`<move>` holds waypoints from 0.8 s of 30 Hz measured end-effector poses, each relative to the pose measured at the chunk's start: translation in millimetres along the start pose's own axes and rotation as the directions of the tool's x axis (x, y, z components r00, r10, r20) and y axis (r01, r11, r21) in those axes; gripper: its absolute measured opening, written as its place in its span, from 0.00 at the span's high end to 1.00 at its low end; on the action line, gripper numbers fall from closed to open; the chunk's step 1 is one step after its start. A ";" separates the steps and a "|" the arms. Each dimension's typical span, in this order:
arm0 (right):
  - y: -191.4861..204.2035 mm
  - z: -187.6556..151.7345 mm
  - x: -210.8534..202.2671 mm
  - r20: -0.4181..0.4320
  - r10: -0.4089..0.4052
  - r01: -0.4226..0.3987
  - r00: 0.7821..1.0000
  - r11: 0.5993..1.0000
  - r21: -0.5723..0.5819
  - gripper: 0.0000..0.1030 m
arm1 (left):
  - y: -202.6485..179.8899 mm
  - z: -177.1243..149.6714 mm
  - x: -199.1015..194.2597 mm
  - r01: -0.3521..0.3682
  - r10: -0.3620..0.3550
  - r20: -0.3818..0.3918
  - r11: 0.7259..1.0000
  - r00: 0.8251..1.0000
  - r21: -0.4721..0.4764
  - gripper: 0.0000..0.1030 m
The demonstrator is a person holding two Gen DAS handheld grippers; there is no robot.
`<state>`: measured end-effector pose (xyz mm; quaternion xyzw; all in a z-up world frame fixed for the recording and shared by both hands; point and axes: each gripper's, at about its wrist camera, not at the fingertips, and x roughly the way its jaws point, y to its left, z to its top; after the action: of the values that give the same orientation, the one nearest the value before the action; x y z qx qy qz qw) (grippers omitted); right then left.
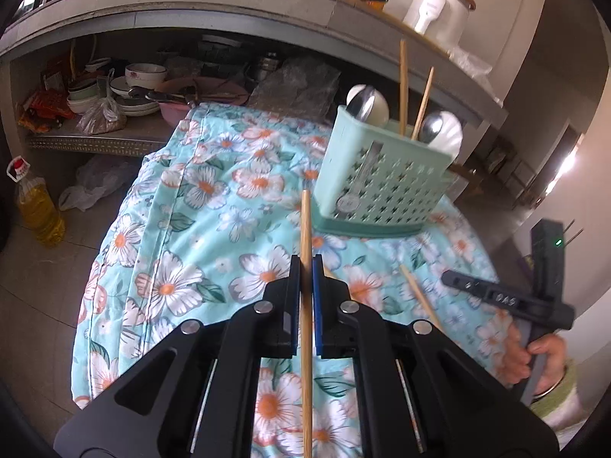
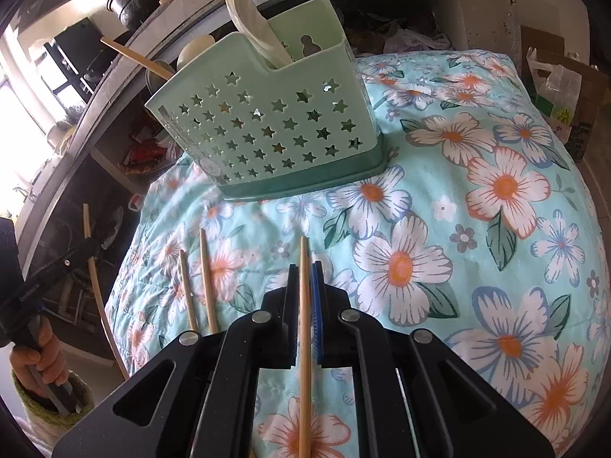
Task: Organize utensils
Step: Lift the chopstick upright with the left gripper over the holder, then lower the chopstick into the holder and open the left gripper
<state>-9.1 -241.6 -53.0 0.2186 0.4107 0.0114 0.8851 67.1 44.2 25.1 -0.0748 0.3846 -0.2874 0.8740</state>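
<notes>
Left tool (image 1: 305,267) clamps a chopstick (image 1: 305,229); right tool (image 2: 304,273) clamps another chopstick (image 2: 304,267). Green caddy (image 1: 382,175) stands on the far floral cloth (image 2: 496,191), two loose chopsticks (image 2: 208,278) near left. Lift each stick upright, lower into the chopstick compartment, avoid tipping caddy.

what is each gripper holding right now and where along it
Each is shut on one chopstick: the left gripper grips its chopstick partway along; the right gripper grips its chopstick near the far end.
</notes>
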 end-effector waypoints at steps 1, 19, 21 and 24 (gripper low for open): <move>-0.4 -0.1 -1.3 0.003 0.001 -0.001 1.000 1.000 0.003 0.94 | -0.3 4.4 -6.2 0.032 -0.031 0.019 0.999 0.999 -0.015 0.96; -13.1 0.2 -14.3 0.012 0.012 -0.012 1.000 1.000 0.010 0.94 | -77.0 107.2 -72.6 0.224 -0.258 0.344 0.965 0.903 0.136 0.96; -11.5 -1.4 -9.4 -0.022 0.022 -0.022 1.000 1.000 -0.008 0.94 | -87.8 122.7 -71.4 0.218 -0.261 0.376 0.964 0.889 0.153 0.96; -5.4 -4.1 4.2 -0.084 0.004 -0.008 0.996 0.999 -0.044 0.90 | -101.7 140.6 -66.1 0.193 -0.251 0.414 0.965 0.875 0.176 0.96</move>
<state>-10.2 -244.1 -60.5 0.1994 0.4465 0.0322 0.8717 86.9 -15.2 199.9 -0.1235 0.1505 -0.3864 0.9016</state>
